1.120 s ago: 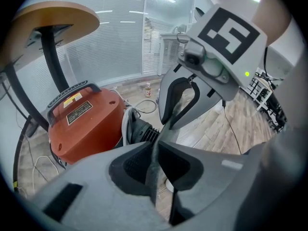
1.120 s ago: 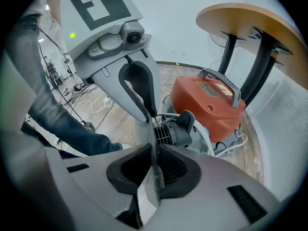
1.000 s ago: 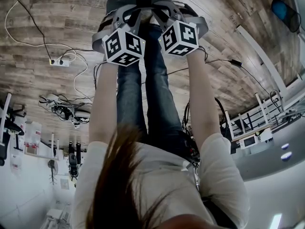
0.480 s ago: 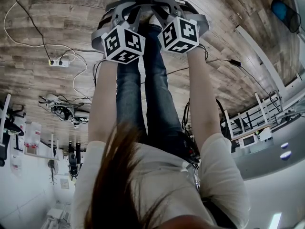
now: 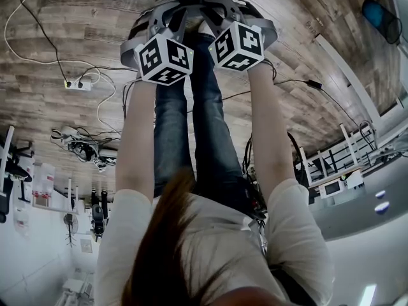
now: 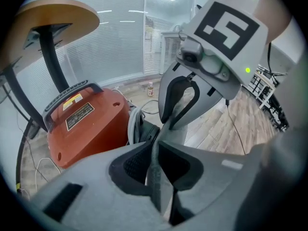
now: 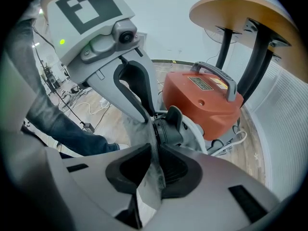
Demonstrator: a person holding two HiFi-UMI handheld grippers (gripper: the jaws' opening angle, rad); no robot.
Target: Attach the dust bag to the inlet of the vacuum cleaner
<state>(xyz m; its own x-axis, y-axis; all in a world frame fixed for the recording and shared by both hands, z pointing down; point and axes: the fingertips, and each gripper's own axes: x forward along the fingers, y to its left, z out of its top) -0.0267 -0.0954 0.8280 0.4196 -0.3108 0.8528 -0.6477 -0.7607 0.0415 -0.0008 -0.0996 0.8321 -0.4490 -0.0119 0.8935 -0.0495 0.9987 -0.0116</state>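
Observation:
The orange vacuum cleaner (image 6: 86,124) (image 7: 202,100) stands on the floor under a round table, its black inlet (image 7: 168,129) facing me. The grey dust bag (image 6: 155,170) (image 7: 155,174) hangs as a fold of fabric right in front of that inlet. My left gripper (image 6: 155,150) is shut on one edge of the bag. My right gripper (image 7: 155,155) has the other edge between its pads, which still touch the fabric while its jaws are opening. In the head view both marker cubes, left (image 5: 164,58) and right (image 5: 239,46), sit side by side just short of the vacuum.
A round wooden table (image 7: 240,8) on black legs stands over the vacuum. A white cable (image 7: 231,141) lies beside its base. The person's jeans-clad legs (image 5: 204,126) are between the arms. A power strip (image 5: 78,83) and loose cables lie on the wood floor at the left.
Both marker cubes sit a touch higher in the head view, nearer the vacuum. Both grippers still have the bag between their pads.

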